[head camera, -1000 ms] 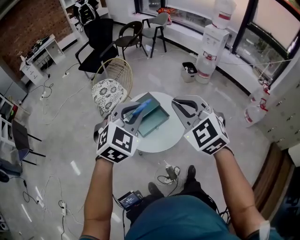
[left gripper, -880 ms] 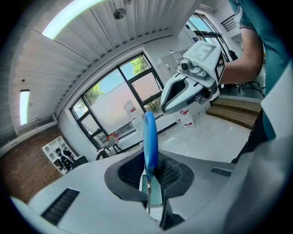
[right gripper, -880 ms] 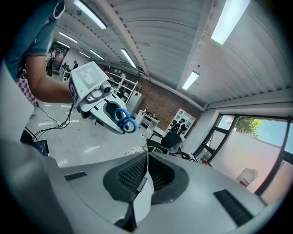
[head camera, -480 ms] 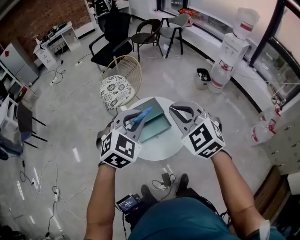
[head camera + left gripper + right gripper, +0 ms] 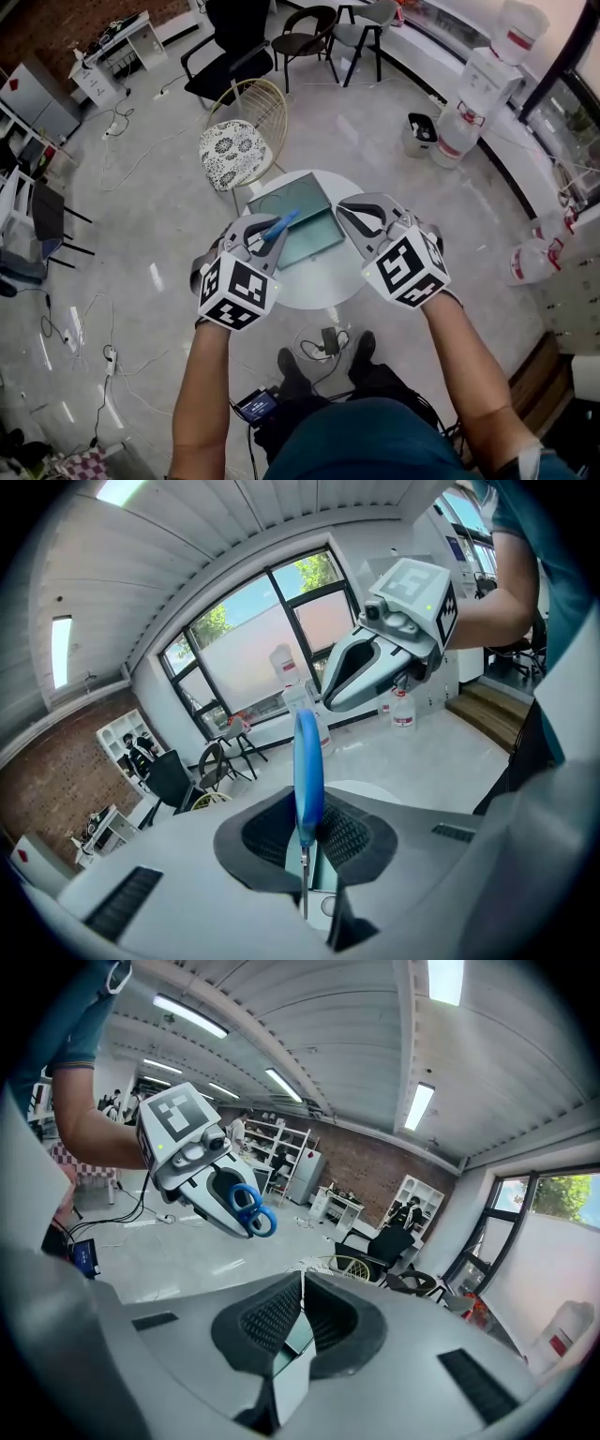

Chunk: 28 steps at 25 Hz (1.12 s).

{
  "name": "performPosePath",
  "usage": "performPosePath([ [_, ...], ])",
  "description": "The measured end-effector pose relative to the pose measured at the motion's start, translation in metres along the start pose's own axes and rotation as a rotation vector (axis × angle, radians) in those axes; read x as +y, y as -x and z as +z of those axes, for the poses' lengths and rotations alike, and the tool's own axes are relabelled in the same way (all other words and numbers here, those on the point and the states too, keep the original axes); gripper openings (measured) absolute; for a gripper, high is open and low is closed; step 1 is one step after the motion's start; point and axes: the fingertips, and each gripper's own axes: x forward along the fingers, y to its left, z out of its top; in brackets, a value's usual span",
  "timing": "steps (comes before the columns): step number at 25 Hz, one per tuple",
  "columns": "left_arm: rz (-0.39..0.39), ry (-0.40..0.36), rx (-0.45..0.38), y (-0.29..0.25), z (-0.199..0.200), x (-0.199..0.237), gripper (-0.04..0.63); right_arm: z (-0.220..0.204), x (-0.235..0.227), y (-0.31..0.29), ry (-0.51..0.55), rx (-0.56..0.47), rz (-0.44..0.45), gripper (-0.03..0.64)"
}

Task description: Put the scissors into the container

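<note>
In the head view my left gripper (image 5: 265, 229) is shut on the blue-handled scissors (image 5: 280, 225), held above the near left corner of the teal container (image 5: 309, 199). The container is an open shallow box on a small round white table (image 5: 323, 281). My right gripper (image 5: 351, 208) hovers over the container's right edge, shut and empty. In the left gripper view the scissors' blue handle (image 5: 308, 766) stands upright between the pads, with the right gripper (image 5: 375, 663) beyond it. The right gripper view shows the left gripper (image 5: 232, 1206) with the scissors' handle loops (image 5: 251, 1211).
A wicker chair with a patterned cushion (image 5: 234, 148) stands just beyond the table. Black chairs (image 5: 244, 47), a bin (image 5: 419, 134) and a water dispenser (image 5: 487, 84) are farther off. Cables and a small device (image 5: 256, 405) lie on the floor by my feet.
The head view has shifted, so the table and container sit a little higher and smaller in the frame. Both grippers keep their pose over the table, the left still holding the scissors.
</note>
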Motion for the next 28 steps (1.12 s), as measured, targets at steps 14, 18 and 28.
performPosePath([
  [14,-0.066,0.076,0.096,-0.088,-0.097,-0.019,0.060,-0.086,0.027,-0.084,-0.051,0.036,0.076,0.039],
  [18,-0.095,0.105,0.127,-0.117,-0.127,-0.028,0.060,-0.115,0.032,-0.105,-0.072,0.058,0.087,0.039],
  [28,-0.150,0.180,0.193,-0.195,-0.202,-0.055,0.060,-0.183,0.045,-0.152,-0.109,0.108,0.108,0.038],
])
